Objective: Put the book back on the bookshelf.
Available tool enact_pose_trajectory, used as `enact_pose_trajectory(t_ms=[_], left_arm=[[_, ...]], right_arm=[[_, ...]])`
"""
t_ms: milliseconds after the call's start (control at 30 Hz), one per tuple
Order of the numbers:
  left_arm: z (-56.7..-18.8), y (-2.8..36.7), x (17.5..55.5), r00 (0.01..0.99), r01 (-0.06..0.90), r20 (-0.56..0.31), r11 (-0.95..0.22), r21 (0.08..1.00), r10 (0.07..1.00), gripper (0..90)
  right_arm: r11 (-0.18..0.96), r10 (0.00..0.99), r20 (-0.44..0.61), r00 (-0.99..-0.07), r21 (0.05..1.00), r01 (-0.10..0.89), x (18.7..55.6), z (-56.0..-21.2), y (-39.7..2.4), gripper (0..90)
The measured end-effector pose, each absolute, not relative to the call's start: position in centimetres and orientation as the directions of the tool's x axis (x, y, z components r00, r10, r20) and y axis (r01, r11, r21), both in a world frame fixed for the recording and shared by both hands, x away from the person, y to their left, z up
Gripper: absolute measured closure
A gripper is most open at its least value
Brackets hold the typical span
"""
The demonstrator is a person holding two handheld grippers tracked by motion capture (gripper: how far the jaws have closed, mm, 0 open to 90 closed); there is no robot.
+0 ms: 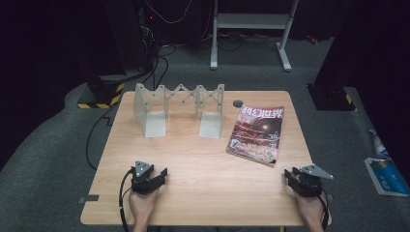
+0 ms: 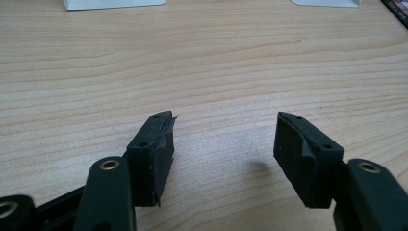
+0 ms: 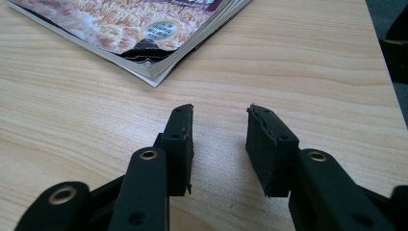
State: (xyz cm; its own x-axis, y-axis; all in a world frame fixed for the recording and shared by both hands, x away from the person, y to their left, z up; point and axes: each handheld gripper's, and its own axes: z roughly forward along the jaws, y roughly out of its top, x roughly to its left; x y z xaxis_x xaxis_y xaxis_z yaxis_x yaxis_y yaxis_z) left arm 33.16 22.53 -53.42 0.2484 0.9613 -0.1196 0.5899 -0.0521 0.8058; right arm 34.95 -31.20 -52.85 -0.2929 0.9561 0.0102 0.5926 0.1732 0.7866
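In the high view, nothing seems started yet: the magazine [image 1: 256,134] lies flat at the centre right of the frame, well apart from the empty extendable book rack [image 1: 180,110] at the upper centre. The left gripper [image 1: 162,175] and the right gripper [image 1: 289,174] rest near the bottom edge of the table [image 1: 203,193].

In the left gripper view, its jaws stand wide apart over bare wood and hold nothing.

In the right gripper view, the jaws are also apart and empty. The magazine's [image 3: 130,29] glossy reddish cover and its thick page corner show at the upper left, near but not touched. I judge that all the work is left.
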Motion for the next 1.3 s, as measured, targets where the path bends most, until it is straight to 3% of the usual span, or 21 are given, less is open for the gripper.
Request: enact_pose_trajectory(t_ms=[600,1100,1300], left_arm=[[-53.38,22.65,33.13,0.256,0.578,-0.134,-0.041,0.815,0.957,39.2],[-53.39,22.54,33.32,0.250,0.580,-0.110,-0.058,0.812,0.962,38.4],[-53.19,22.93,33.08,0.226,0.575,-0.130,-0.025,0.818,0.965,39.3]], right_arm=[[0.152,0.965,0.008,-0.261,0.794,0.588,34.88,-52.76,-31.33,60.8],[0.102,0.964,0.063,-0.260,0.811,0.576,34.52,-52.62,-31.90,60.8],[0.076,0.964,0.085,-0.252,0.819,0.568,34.37,-52.29,-32.02,57.0]])
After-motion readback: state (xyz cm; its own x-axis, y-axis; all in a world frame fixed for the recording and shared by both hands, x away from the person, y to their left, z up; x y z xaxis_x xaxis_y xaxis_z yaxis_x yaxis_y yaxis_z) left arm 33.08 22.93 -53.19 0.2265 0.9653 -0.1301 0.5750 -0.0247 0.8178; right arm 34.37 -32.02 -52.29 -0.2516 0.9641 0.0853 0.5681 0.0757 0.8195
